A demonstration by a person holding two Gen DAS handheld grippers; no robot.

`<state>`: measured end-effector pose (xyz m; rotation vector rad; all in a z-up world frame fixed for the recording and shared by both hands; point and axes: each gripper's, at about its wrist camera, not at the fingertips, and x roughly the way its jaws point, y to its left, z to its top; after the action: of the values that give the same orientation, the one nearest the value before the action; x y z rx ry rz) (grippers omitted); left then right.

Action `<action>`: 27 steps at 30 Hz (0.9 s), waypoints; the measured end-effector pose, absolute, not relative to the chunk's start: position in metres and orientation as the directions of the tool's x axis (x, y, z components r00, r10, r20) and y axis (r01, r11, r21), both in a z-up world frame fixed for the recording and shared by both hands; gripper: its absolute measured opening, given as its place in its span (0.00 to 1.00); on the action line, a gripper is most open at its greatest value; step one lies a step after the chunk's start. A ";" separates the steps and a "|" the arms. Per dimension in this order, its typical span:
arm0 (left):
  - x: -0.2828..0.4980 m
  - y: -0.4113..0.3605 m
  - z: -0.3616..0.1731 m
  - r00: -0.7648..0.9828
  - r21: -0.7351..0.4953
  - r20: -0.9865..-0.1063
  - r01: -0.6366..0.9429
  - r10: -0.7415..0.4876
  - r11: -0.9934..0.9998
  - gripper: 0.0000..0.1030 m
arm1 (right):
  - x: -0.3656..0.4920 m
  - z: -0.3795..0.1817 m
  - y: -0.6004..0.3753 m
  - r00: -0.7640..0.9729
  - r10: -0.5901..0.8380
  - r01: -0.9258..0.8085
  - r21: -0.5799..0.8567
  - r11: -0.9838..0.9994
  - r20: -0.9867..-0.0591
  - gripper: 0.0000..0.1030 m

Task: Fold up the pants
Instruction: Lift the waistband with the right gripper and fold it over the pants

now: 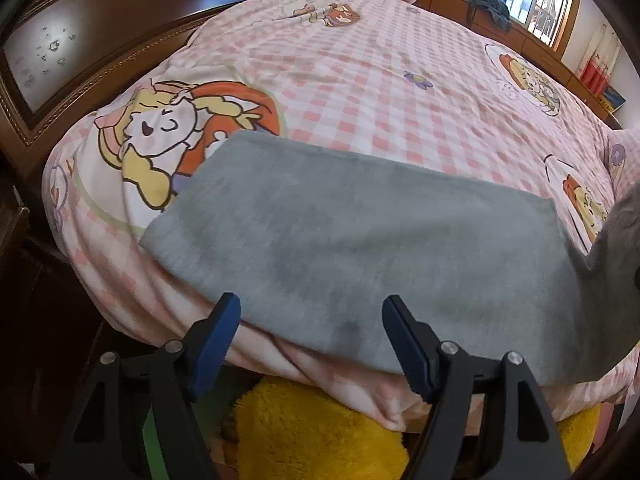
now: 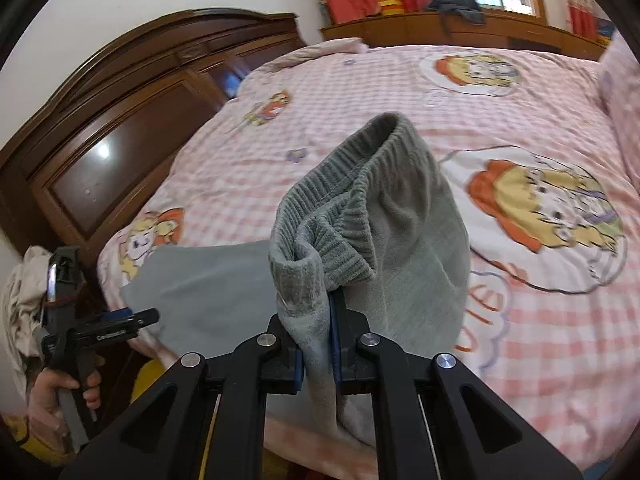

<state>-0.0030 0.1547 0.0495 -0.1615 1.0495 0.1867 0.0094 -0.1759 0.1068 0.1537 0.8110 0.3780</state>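
Note:
Grey fleece pants [image 1: 360, 232] lie flat across the near edge of the bed, their right end rising off the quilt at the frame's edge. My left gripper [image 1: 312, 320] is open just short of the pants' near hem, with nothing between its blue-padded fingers. In the right wrist view my right gripper [image 2: 318, 340] is shut on the pants [image 2: 412, 248] just below the ribbed waistband [image 2: 340, 200], which it holds lifted and curled above the bed. The left gripper [image 2: 140, 320] shows at the left there, held by a hand [image 2: 56, 392], beside the flat leg end.
The bed carries a pink checked cartoon quilt [image 1: 380, 88]. A dark wooden headboard [image 2: 120, 140] runs along the left. Something yellow and fluffy [image 1: 312, 432] sits below the bed's near edge. A wooden ledge with dark clothing [image 2: 456, 6] lies under the window. A pillow [image 2: 624, 100] is at the right.

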 end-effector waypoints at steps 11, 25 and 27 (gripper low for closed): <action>-0.009 0.176 0.053 0.505 -0.068 -0.860 -0.252 0.071 0.965 0.75 | 0.036 0.100 -0.119 0.552 0.484 -0.335 0.350 0.875 -0.680 0.10; -0.028 0.214 0.047 0.512 -0.108 -0.856 -0.319 0.075 0.941 0.75 | 0.046 0.112 -0.048 0.501 0.537 -0.423 0.349 0.836 -0.679 0.10; -0.032 0.219 0.047 0.515 -0.109 -0.853 -0.328 0.081 0.938 0.75 | 0.043 0.114 -0.038 0.497 0.543 -0.443 0.341 0.830 -0.677 0.10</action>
<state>-0.0325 0.2193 0.0471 -0.2710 1.0026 0.2492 0.0435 -0.0375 0.1143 0.1277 0.8648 0.5987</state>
